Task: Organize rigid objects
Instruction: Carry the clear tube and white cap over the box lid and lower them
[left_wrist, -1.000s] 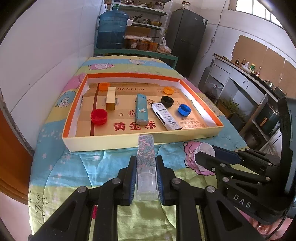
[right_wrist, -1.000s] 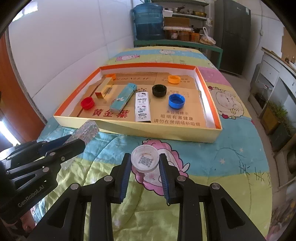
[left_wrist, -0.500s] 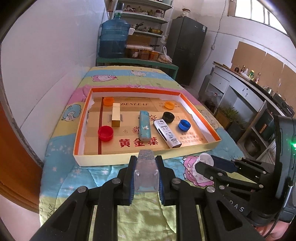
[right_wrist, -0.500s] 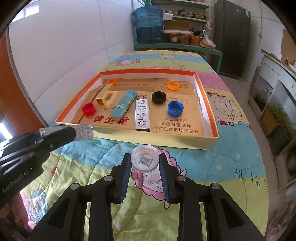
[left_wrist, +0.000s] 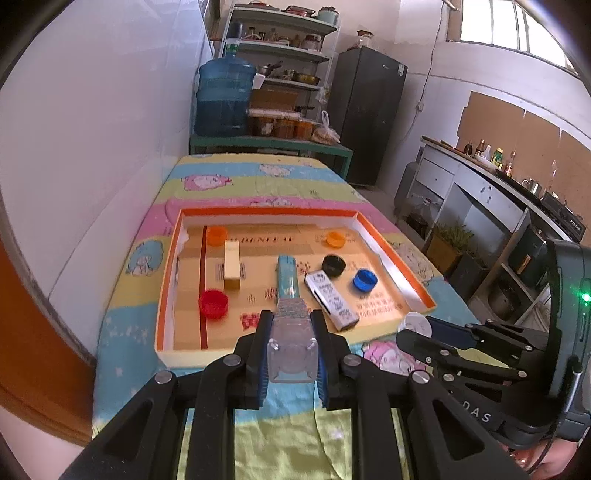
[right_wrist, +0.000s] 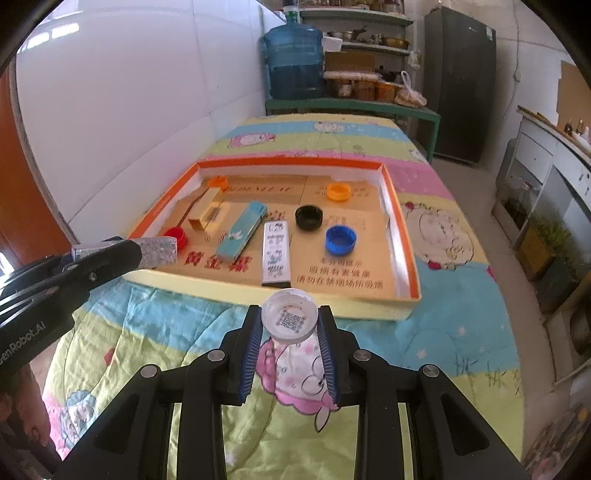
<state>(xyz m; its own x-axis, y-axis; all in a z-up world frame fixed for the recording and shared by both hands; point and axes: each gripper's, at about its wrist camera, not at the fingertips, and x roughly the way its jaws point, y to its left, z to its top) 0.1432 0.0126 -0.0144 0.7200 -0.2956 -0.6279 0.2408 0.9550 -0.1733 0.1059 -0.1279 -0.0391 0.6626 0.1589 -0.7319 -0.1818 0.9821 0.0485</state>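
Note:
My left gripper (left_wrist: 290, 332) is shut on a clear patterned plastic box (left_wrist: 291, 339), held in the air over the tray's near edge; the box (right_wrist: 157, 251) juts from that gripper at the left of the right wrist view. My right gripper (right_wrist: 290, 325) is shut on a white bottle cap (right_wrist: 290, 319) with a QR code inside, just short of the tray. The orange-rimmed cardboard tray (left_wrist: 168, 280) holds a tan box (left_wrist: 232, 264), a teal box (left_wrist: 287, 275), a white printed box (left_wrist: 330, 299), and red (left_wrist: 213, 303), black (left_wrist: 333, 265), blue (left_wrist: 365, 279) and two orange caps.
The tray lies on a cartoon-print quilt (right_wrist: 424, 332) over a table beside a white wall (left_wrist: 92, 147). Behind stand a blue water jug (left_wrist: 223, 99), shelves and a dark fridge (left_wrist: 373, 110). A counter with bottles (left_wrist: 491, 158) runs along the right.
The left gripper has risen with the clear box and tipped it from steeply angled to more level, its far end now over the tray's front edge. The right gripper and its white cap have stayed put.

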